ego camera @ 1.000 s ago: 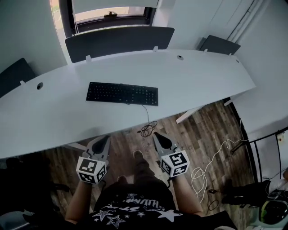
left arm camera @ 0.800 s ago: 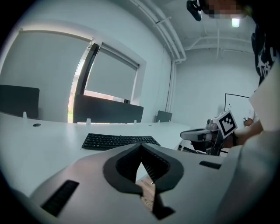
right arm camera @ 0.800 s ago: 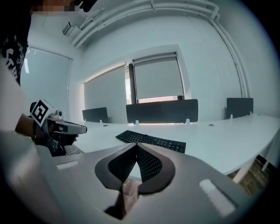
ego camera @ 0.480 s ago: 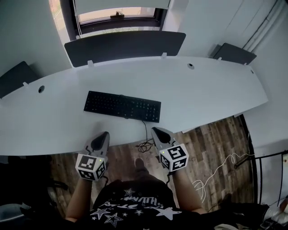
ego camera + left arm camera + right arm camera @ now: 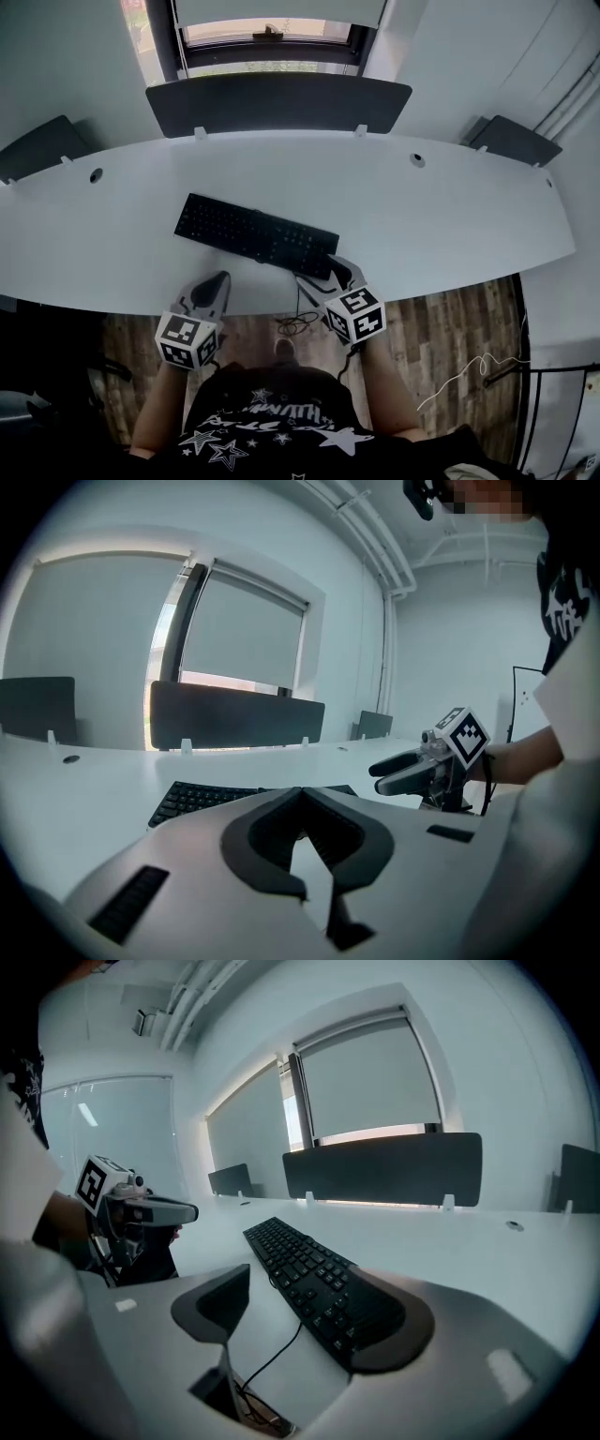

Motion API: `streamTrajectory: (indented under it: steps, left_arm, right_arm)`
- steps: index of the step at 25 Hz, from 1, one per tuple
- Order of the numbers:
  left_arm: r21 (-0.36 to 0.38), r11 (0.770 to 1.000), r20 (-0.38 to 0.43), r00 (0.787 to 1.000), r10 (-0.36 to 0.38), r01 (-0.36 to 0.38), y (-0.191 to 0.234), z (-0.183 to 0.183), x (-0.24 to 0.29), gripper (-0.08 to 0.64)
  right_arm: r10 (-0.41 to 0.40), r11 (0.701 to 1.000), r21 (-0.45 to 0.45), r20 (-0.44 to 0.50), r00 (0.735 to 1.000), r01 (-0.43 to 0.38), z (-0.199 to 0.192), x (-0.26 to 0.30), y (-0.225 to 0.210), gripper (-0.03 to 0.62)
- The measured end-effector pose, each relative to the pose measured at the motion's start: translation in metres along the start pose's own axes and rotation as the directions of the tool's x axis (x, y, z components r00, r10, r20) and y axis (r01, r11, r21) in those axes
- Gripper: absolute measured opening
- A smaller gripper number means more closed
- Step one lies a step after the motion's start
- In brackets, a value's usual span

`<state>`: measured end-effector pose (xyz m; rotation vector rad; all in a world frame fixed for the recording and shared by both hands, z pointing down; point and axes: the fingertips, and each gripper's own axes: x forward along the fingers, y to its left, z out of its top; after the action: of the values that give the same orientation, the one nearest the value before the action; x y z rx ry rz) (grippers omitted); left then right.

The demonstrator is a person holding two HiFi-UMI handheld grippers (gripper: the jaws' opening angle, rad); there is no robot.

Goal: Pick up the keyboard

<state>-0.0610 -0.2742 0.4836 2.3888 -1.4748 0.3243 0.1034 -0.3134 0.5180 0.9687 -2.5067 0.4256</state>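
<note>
A black keyboard [image 5: 255, 236] lies slightly askew on the white desk [image 5: 450, 216], near its front edge. My right gripper [image 5: 325, 272] is at the keyboard's right end. Its jaws are opening, and the keyboard's [image 5: 314, 1283] near end lies between the two fingers [image 5: 223, 1299] without being pinched. My left gripper [image 5: 219, 279] hovers at the desk's front edge, just short of the keyboard's left half, jaws shut and empty. In the left gripper view the shut tips [image 5: 302, 795] point at the keyboard [image 5: 202, 799], and the right gripper [image 5: 412, 769] shows to the right.
The keyboard's cable [image 5: 298, 309] drops over the desk's front edge to a coil on the wooden floor. A dark divider panel [image 5: 277, 103] stands along the desk's far side under a window. Cable holes [image 5: 416, 160] dot the far desk surface.
Both grippers have moved forward from above the floor to the desk's front edge. The right gripper's jaws have come apart around the keyboard's right end.
</note>
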Motion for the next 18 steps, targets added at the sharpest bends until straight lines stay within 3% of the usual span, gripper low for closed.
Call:
streamTrajectory:
  steps: [4,8,13,18]
  left_arm:
    - [-0.031,0.998,0.011,0.998,0.060,-0.059,0.012,0.002,0.002,0.009]
    - [-0.027,0.995,0.001,0.995,0.097,-0.097,0.022,0.003,0.000,0.009]
    - [-0.022,0.994,-0.009,0.995,0.104,-0.104,0.044,0.000,-0.002,0.009]
    - [-0.039,0.996,-0.018,0.996,0.083,-0.084,0.070,0.002,-0.001,0.009]
  right_arm:
    - [0.083,0.989,-0.115,-0.057,0.995,-0.089,0.002,0.022,0.005,0.396]
    - [0.141,0.966,-0.196,-0.145,0.979,-0.168,0.001,0.043,0.008,0.441]
    - [0.134,0.933,-0.278,-0.322,0.937,-0.229,-0.016,0.078,-0.001,0.522]
    - [0.093,0.926,-0.296,-0.423,0.901,-0.235,-0.024,0.107,-0.017,0.543]
